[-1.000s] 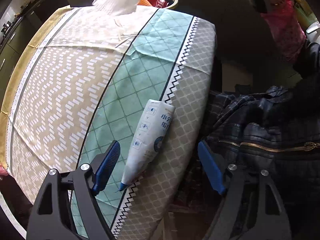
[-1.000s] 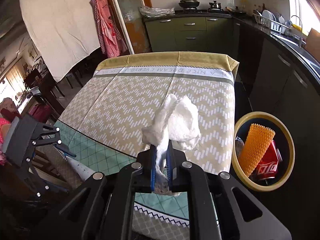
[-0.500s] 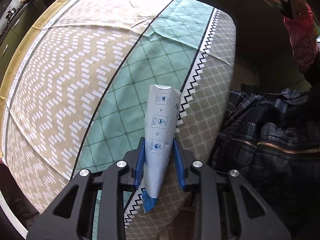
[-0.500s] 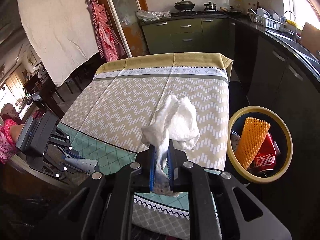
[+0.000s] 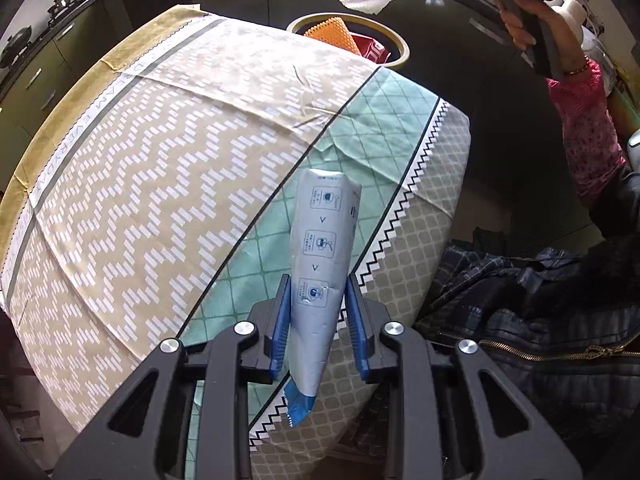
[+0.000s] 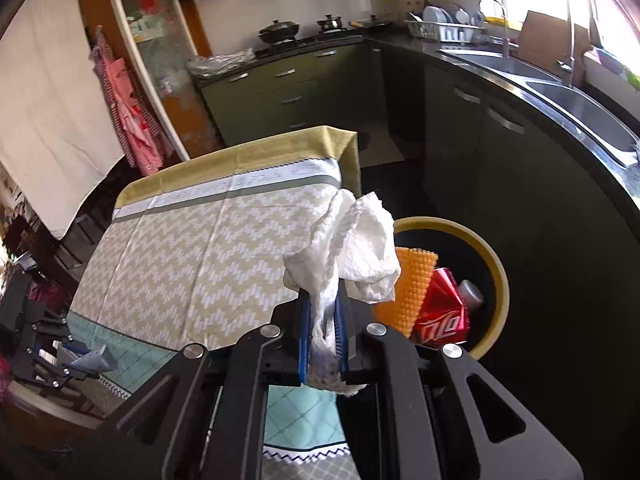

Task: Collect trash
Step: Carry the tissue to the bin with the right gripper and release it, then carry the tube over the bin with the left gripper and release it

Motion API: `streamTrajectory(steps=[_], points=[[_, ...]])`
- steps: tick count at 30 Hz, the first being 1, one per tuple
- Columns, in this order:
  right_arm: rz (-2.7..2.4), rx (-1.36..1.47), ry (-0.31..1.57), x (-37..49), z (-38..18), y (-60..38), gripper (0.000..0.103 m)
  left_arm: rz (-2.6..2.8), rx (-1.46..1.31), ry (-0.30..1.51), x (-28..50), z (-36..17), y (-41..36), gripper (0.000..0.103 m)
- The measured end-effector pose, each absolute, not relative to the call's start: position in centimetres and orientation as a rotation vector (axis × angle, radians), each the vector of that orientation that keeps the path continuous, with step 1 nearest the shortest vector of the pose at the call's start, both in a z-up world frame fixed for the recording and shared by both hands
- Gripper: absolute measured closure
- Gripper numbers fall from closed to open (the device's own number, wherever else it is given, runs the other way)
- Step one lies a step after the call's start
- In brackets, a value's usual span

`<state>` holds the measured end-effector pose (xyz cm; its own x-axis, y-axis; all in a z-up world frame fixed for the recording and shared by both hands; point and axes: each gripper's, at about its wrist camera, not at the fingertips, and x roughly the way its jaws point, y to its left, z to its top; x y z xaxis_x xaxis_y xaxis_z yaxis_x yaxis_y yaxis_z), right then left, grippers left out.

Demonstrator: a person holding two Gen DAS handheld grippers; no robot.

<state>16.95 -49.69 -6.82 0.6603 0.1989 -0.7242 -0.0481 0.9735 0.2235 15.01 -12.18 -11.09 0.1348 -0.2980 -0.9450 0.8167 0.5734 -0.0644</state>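
Left wrist view: left gripper (image 5: 318, 318), blue-padded jaws clamped on a pale grey-blue tapered plastic packet (image 5: 322, 248) with printed pictograms, held above the tabletop (image 5: 160, 184) covered in a beige, mint and grey patterned cloth; yellow-rimmed round bin (image 5: 394, 46) beyond the far edge. Right wrist view: right gripper (image 6: 323, 334), jaws clamped on a crumpled white paper towel (image 6: 352, 252), held beside the tabletop edge next to the bin, which contains an orange mesh piece (image 6: 412, 284) and a red drink can (image 6: 444, 308).
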Motion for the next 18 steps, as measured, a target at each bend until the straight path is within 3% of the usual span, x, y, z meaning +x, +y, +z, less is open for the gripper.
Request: streamTrajectory(steps=[6,8,9,10,12,18], points=[[0.016,0.265,0.888,20.1,-10.4,-54.5,0.091,-0.898,0.477,1.158,14.9,-8.0,-13.7,0.077],[-0.004,0.295,0.915,21.3,-12.1,-55.8,0.070,-0.907,0.469,1.149,14.7,-7.3,-14.8,0.077],[-0.016,0.298,0.919,21.8,-12.8,-56.2,0.046,-0.918,0.459,1.151,14.9,-6.9,-15.3,0.077],[-0.032,0.297,0.913,22.0,-13.4,-56.7,0.043,-0.930,0.450,1.150,15.0,-6.7,-15.8,0.077],[-0.075,0.288,0.904,21.9,-13.9,-57.4,0.048,-0.947,0.436,1.151,15.3,-6.4,-17.1,0.077],[-0.082,0.352,0.777,17.3,-11.9,-58.9,0.048,-1.017,0.454,1.160,16.5,-5.9,-22.5,0.077]])
